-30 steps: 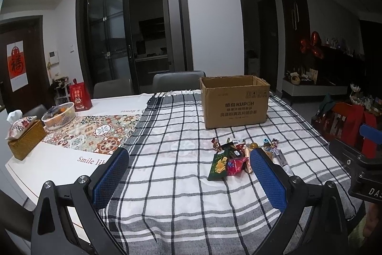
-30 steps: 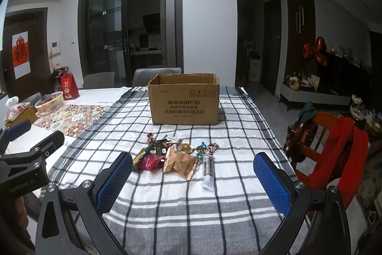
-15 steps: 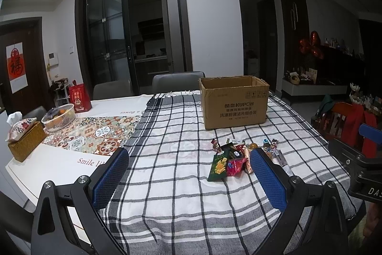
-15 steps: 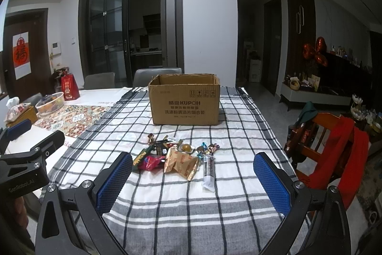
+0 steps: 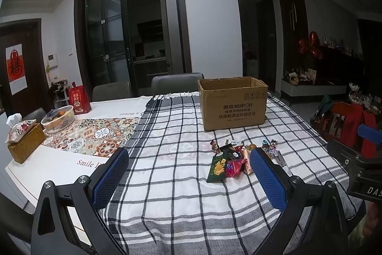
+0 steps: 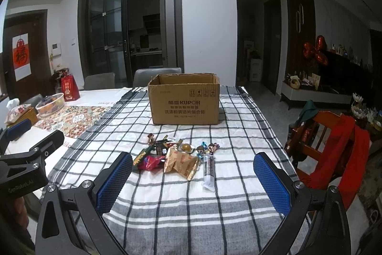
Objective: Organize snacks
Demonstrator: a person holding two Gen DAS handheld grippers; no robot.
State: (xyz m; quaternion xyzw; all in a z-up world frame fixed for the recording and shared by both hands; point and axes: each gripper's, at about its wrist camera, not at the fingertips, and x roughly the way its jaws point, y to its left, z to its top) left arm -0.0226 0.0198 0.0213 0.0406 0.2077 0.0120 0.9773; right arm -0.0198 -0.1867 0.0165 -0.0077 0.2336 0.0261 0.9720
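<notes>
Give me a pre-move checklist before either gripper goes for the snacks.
1. Left gripper open and empty: ok.
2. Right gripper open and empty: ok.
3. Cardboard box top open, upright on the checked cloth: ok.
4. Snack pile in front of the box, nothing between it and the grippers: ok.
5. Box has room inside: cannot tell, interior hidden.
6. Long white packet lies apart at the pile's right edge, easy first pick: ok.
</notes>
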